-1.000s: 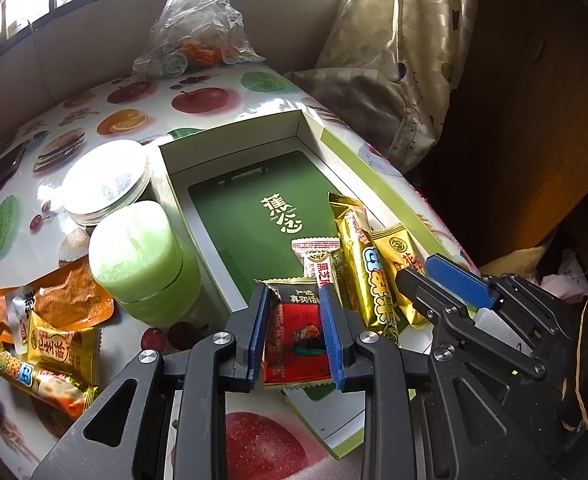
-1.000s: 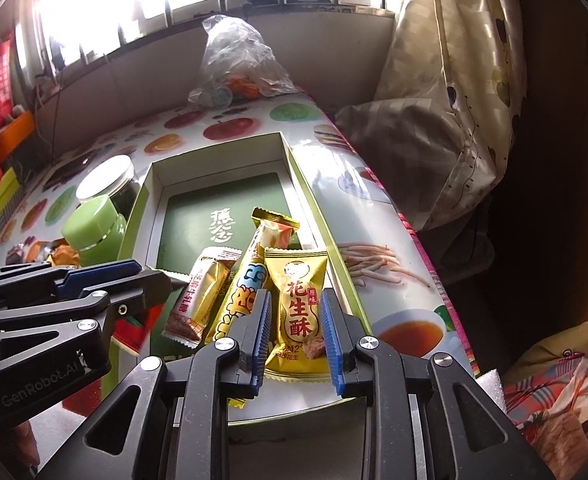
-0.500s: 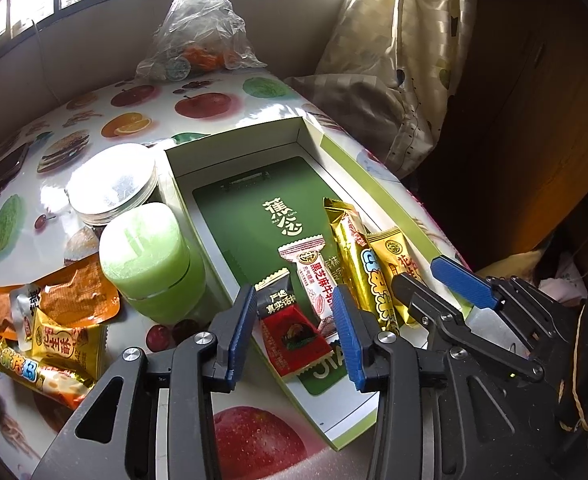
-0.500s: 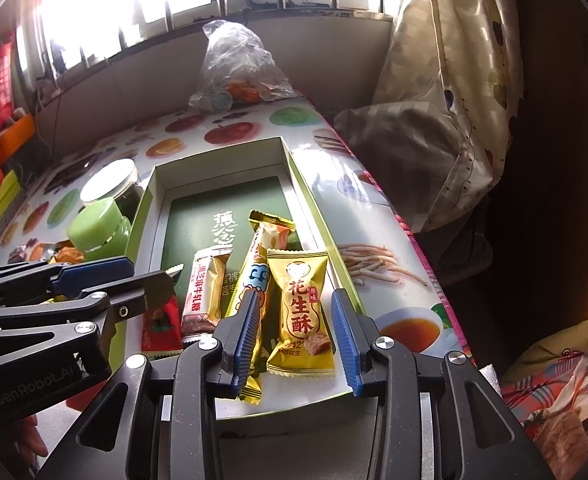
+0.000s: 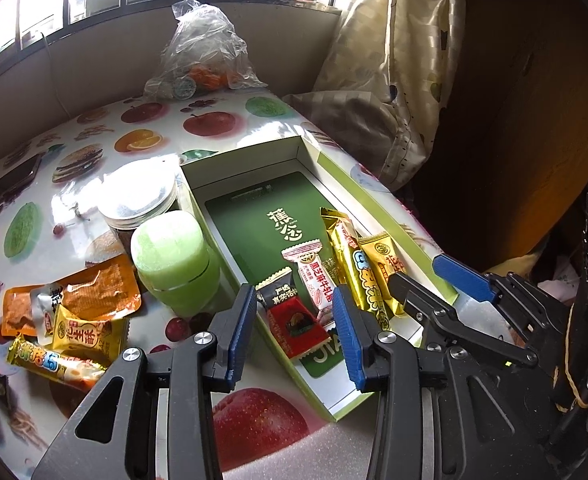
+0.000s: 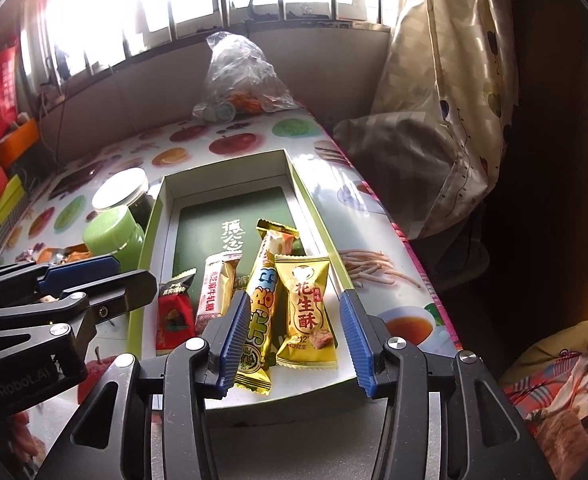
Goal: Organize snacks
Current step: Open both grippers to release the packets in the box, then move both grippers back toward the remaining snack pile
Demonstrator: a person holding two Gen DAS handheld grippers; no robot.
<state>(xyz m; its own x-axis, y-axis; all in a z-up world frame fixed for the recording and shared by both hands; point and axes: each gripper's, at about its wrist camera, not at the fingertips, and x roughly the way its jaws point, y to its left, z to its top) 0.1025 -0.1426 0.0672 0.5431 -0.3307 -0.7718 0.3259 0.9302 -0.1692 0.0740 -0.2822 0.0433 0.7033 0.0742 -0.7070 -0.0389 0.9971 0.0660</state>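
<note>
Four snacks lie side by side in the open green box (image 5: 326, 168) on the counter (image 5: 94, 148): a red packet (image 5: 298, 320), a white candy bar (image 5: 314, 280), a long gold bar (image 6: 260, 300) and a yellow peanut candy (image 6: 308, 312). The left gripper (image 5: 294, 336) hovers over the red packet with its fingers spread wide, holding nothing. The right gripper (image 6: 294, 336) is likewise wide apart around the yellow candy, apparently without touching it. More snacks (image 5: 70, 320) lie left of a green jar (image 5: 174, 264) beside the box.
</note>
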